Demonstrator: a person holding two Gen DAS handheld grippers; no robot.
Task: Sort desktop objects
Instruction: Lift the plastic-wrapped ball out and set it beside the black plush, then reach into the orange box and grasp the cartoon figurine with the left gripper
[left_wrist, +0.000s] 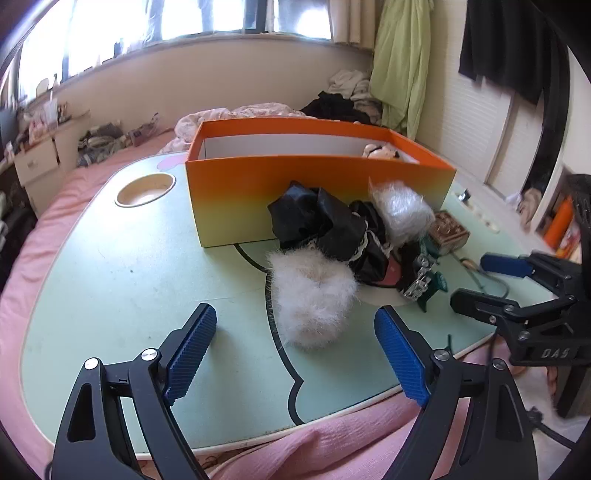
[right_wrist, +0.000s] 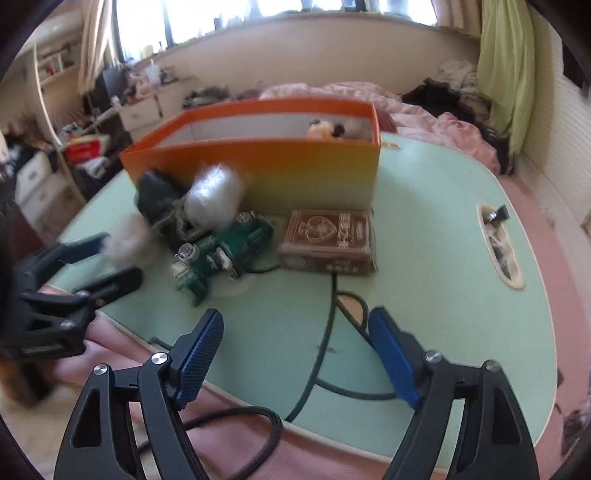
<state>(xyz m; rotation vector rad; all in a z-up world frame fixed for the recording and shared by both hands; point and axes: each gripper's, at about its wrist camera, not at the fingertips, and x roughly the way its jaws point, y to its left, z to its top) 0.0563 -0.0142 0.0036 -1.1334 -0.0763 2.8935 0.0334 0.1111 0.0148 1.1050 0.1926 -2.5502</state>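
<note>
While nothing sits between them, both grippers' jaws gape wide.

1. The place is a bedroom in a home; a pale green lap table (left_wrist: 110, 280) stands on a bed with a pink sheet (left_wrist: 74, 184).
2. Crumpled bedding (right_wrist: 424, 110) and heaps of clothes (left_wrist: 351, 92) lie behind; a green garment (left_wrist: 402, 62) hangs near the window (left_wrist: 184, 18).
3. White drawers (left_wrist: 37, 162) stand beside the bed.

Orange-to-yellow box (left_wrist: 295, 192); mint-green table (left_wrist: 110, 295); white fluffy pompom (left_wrist: 314, 299).
</note>
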